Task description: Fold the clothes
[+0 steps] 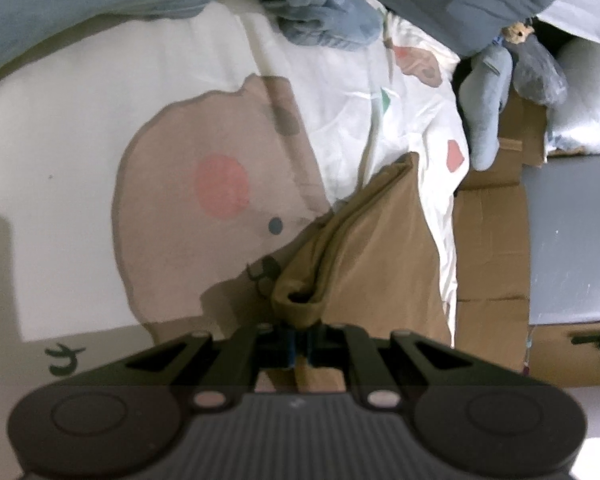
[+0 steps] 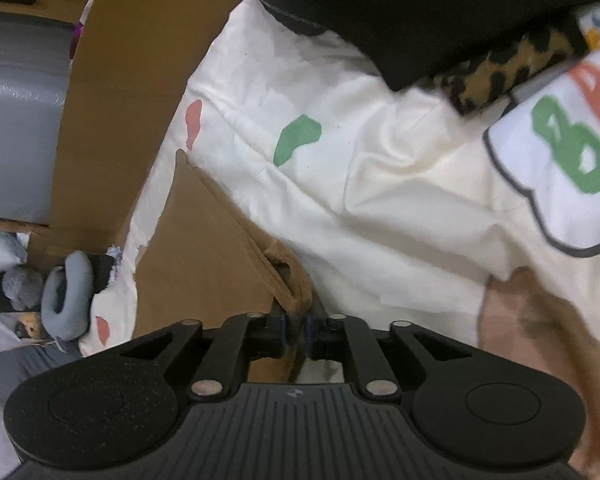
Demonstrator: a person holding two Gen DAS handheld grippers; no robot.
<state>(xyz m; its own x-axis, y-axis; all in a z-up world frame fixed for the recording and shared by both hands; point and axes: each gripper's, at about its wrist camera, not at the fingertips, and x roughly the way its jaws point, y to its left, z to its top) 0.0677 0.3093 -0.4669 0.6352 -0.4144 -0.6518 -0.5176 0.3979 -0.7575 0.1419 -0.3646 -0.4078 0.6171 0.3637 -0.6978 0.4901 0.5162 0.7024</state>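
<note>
Both tongs point steeply down at the bed, each over one end of the tan garment (image 1: 364, 248) that lies stretched on the white printed sheet (image 1: 80, 140). The left gripper (image 1: 300, 344) has its blue pads pressed together on a bunched corner of the cloth, which rises just ahead of the tips. The right gripper (image 2: 296, 330) stands slightly parted, a folded edge of the tan garment (image 2: 204, 248) between the pads, though whether they grip it cannot be told.

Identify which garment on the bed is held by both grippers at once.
The tan-brown garment: the left gripper and right gripper each hold an edge. The blue-grey clothes lie untouched further up the bed.
</note>
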